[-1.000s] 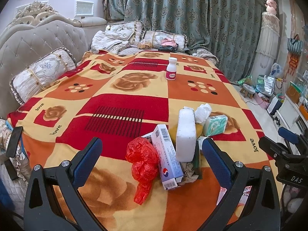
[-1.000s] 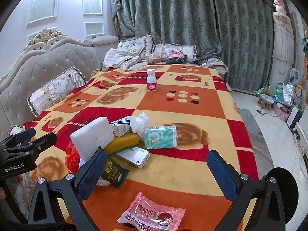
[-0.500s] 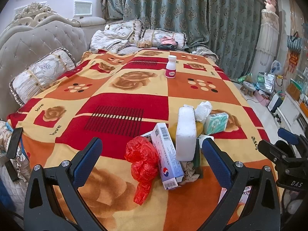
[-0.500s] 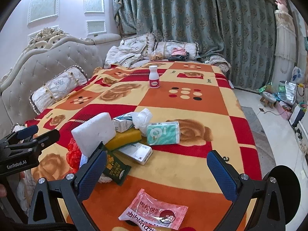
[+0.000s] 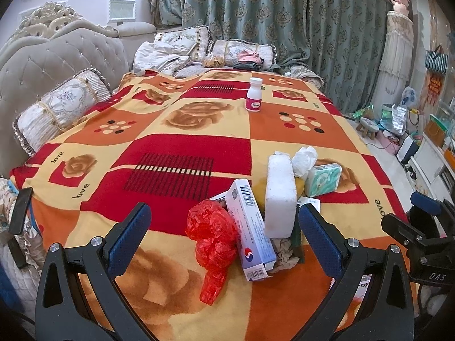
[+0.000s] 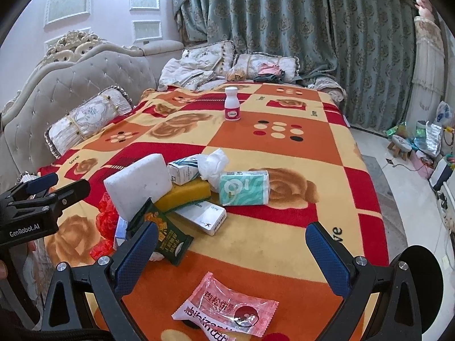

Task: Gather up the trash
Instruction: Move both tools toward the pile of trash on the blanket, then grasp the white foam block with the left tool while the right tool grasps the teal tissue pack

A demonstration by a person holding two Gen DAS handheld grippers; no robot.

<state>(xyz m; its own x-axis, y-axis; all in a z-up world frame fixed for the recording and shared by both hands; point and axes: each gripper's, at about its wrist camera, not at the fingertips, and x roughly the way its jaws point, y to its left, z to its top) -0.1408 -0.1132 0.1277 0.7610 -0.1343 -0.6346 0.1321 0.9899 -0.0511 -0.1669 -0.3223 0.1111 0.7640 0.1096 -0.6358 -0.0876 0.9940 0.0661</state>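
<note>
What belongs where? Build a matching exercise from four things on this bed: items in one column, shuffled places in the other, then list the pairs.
Items
1. white pill bottle with pink label
2. crumpled red plastic bag
3. pink snack wrapper
4. teal tissue pack

Places
A. flat, just ahead of the right gripper
B. upright, alone, far from the pile
C. against the white-and-purple carton
D. beside the crumpled white tissue

Pairs: 1-B, 2-C, 3-A, 4-D
</note>
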